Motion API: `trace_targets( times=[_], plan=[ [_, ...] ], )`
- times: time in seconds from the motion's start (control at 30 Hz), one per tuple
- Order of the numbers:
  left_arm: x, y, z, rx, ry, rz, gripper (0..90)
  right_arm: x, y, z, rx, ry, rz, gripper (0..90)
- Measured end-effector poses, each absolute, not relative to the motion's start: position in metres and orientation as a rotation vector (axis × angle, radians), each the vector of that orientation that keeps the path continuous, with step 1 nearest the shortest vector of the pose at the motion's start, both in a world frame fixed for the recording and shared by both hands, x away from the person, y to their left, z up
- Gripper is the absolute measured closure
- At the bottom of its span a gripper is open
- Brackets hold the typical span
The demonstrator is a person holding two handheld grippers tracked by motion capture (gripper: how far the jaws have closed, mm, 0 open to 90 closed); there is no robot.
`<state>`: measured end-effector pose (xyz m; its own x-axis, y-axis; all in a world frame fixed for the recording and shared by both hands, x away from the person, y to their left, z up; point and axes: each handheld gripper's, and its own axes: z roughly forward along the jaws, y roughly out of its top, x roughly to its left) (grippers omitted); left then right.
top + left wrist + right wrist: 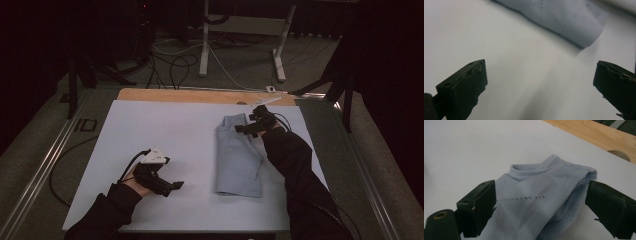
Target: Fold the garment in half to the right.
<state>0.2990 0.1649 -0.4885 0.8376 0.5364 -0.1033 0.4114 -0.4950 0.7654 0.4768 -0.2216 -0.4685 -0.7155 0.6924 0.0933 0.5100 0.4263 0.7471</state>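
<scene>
A light blue knit shirt (239,155) lies folded into a long strip right of centre on the white table top (165,130). My right gripper (247,124) is at its far end by the collar. In the right gripper view the jaws stand wide apart around the collar end of the shirt (536,202); the folded edge reaches the right jaw, and I see no pinch. My left gripper (172,187) is low over bare table to the left, open and empty (540,82), with the shirt's near end (564,17) ahead of it.
A bare wooden strip (200,95) runs along the table's far edge. Metal rails (47,165) flank the table on both sides. Beyond it stand a white desk frame (204,45) and loose cables (175,62) on the floor.
</scene>
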Motion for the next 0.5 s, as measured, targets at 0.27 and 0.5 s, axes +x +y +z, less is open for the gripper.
trace_targets(
  times=[0.27,0.5],
  plan=[
    [0.283,0.196,-0.498,2.064,0.764,0.265,0.3,0.482,-0.225,-0.482,1.135,2.436,1.137,9.4],
    [0.273,0.211,-0.509,2.043,0.799,0.306,0.3,0.492,-0.228,-0.495,1.257,2.398,1.094,9.5]
  ],
)
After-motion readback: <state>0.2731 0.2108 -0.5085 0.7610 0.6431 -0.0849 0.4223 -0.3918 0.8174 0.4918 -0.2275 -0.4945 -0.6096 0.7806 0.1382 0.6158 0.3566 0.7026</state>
